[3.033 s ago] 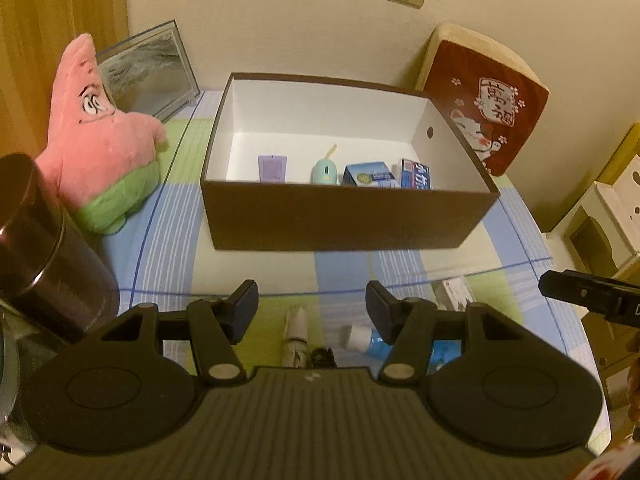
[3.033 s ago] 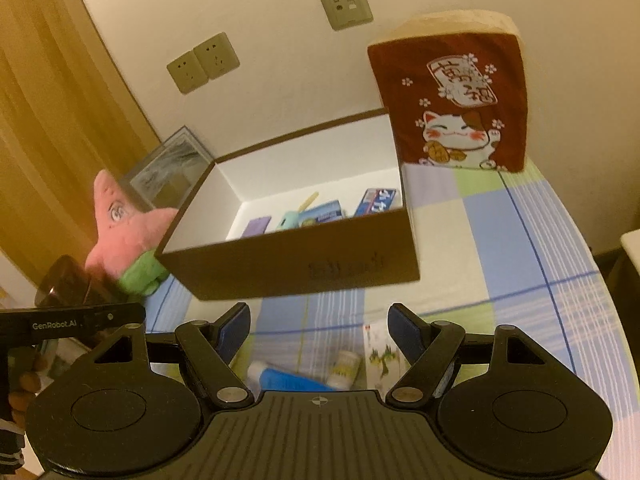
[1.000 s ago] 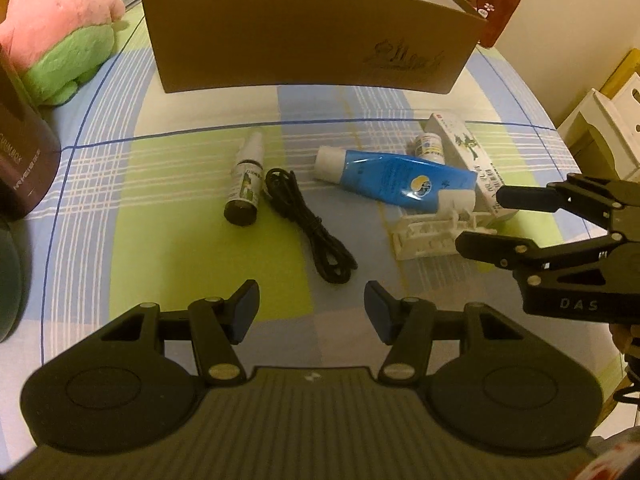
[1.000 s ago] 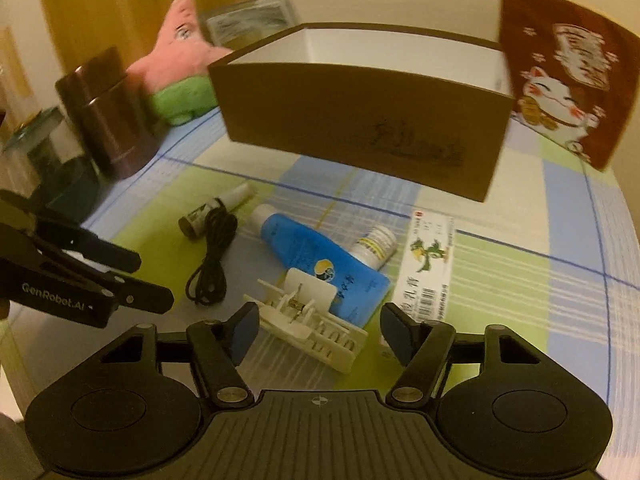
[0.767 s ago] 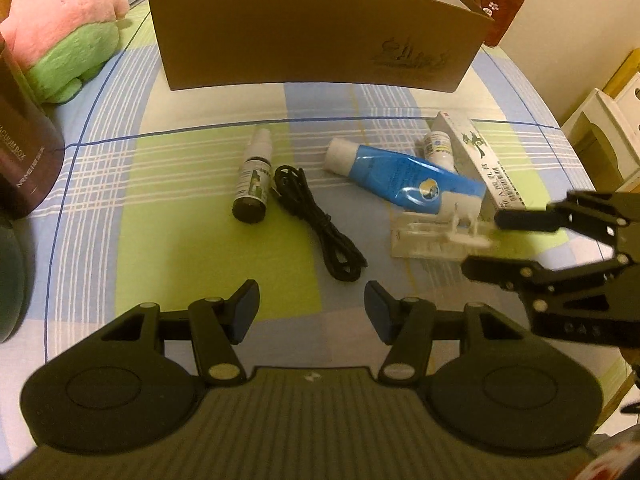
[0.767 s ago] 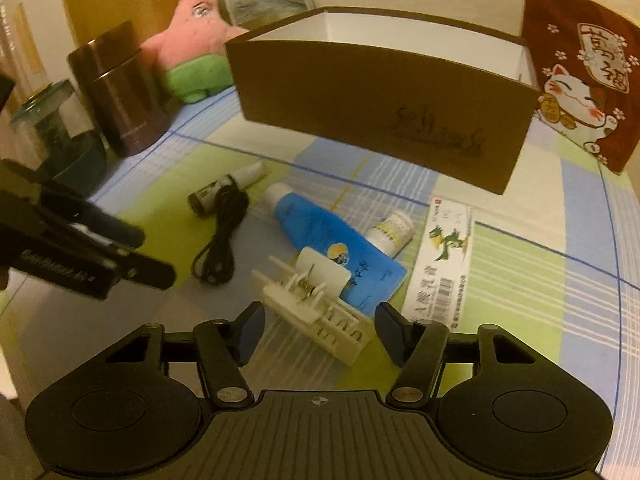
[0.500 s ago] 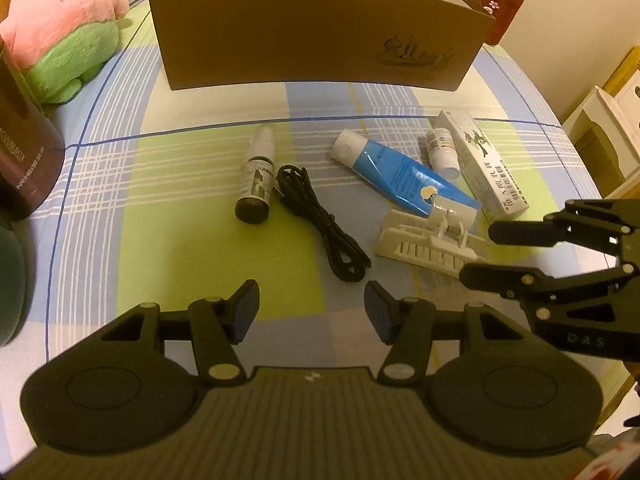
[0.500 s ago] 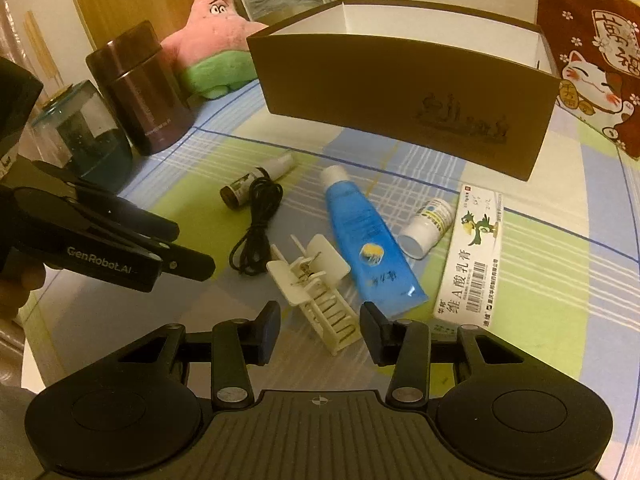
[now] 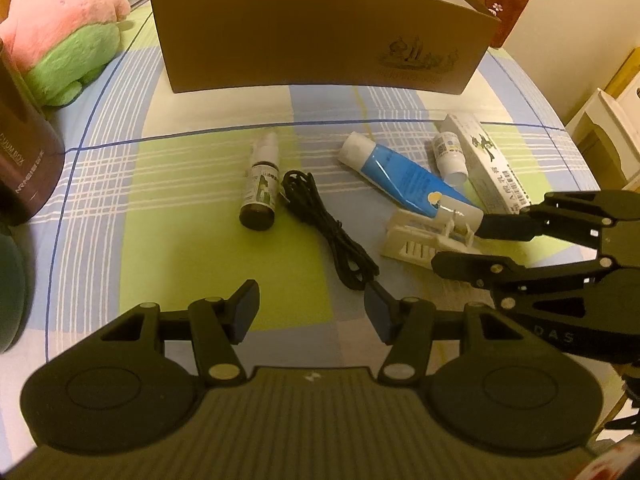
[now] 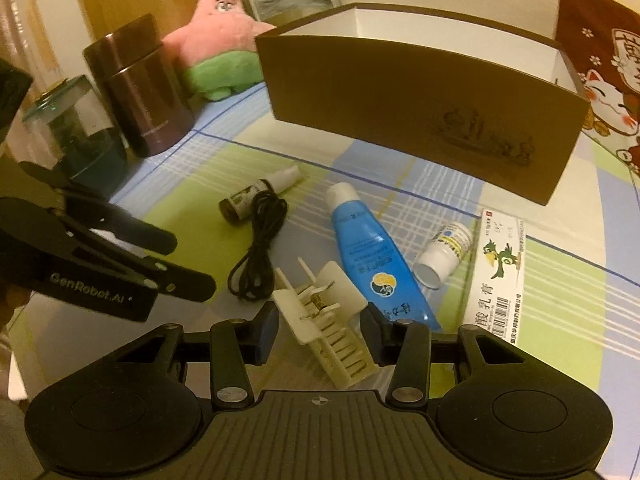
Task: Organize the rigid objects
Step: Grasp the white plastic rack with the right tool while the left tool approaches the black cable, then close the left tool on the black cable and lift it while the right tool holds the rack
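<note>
Checked cloth covers the table [image 9: 192, 184]. A brown box [image 10: 420, 92], open-topped, stands at the far side. In front of it lie a dark dropper bottle [image 9: 262, 192], a coiled black cable [image 9: 328, 224], a blue tube [image 10: 368, 256], a small white bottle [image 10: 442, 252] and a long white carton [image 10: 500, 272]. A pink star plush [image 10: 218, 40], a brown canister [image 10: 140, 88] and a glass jar [image 10: 76, 136] sit to the left.

The white comb-like clip [image 10: 328, 320] lies near the table's front, its far end touching the blue tube's crimped end.

The right gripper [image 10: 318, 334] angles down over the clip. Its jaws have just been closing, the clip between them; whether the pads press on it cannot be told.

The left gripper [image 9: 310, 308] hangs above bare cloth short of the cable, jaws apart and empty.
</note>
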`<state>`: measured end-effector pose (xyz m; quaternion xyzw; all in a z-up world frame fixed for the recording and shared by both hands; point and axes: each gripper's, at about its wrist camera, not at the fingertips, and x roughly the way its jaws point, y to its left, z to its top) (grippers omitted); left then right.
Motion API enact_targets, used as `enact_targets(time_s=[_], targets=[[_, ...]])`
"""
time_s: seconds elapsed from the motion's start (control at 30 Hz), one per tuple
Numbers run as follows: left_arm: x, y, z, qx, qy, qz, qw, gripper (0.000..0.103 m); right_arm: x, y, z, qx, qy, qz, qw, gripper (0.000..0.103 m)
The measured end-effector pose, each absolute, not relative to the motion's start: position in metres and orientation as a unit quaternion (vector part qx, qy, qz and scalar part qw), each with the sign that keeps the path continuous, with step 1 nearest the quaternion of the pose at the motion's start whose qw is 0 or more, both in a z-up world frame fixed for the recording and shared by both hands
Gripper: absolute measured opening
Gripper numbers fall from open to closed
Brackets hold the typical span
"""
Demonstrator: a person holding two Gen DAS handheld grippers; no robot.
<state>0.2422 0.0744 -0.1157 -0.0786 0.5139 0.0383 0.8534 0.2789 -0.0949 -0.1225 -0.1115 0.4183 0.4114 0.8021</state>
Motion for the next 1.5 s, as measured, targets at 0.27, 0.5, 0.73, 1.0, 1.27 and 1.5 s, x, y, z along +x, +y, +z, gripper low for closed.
enact_targets(time_s=[0.27, 0.5, 0.73, 1.0, 1.27, 1.5], targets=[[0.255, 0.069, -0.118, -0.083, 0.502, 0.027, 0.86, 0.056, 0.284, -0.102, -0.125, -0.087, 0.434, 0.352, 0.825, 0.025], [0.275, 0.061, -0.132, -0.069, 0.508, 0.025, 0.858, 0.04, 0.284, -0.101, -0.124, -0.082, 0.437, 0.34, 0.829, 0.025], [0.272, 0.063, -0.136, -0.055, 0.515, 0.016, 0.855, 0.021, 0.285, -0.106, -0.124, -0.067, 0.445, 0.335, 0.827, 0.025], [0.244, 0.074, -0.133, -0.061, 0.53, 0.016, 0.846, 0.021, 0.279, -0.105, -0.122, -0.058, 0.449, 0.354, 0.819, 0.025], [0.259, 0.083, -0.129, -0.094, 0.517, 0.03, 0.85, 0.034, 0.283, -0.097, -0.125, -0.06, 0.459, 0.356, 0.812, 0.035], [0.271, 0.082, -0.136, -0.085, 0.518, 0.044, 0.85, 0.032, 0.287, -0.09, -0.126, -0.071, 0.445, 0.352, 0.82, 0.042]])
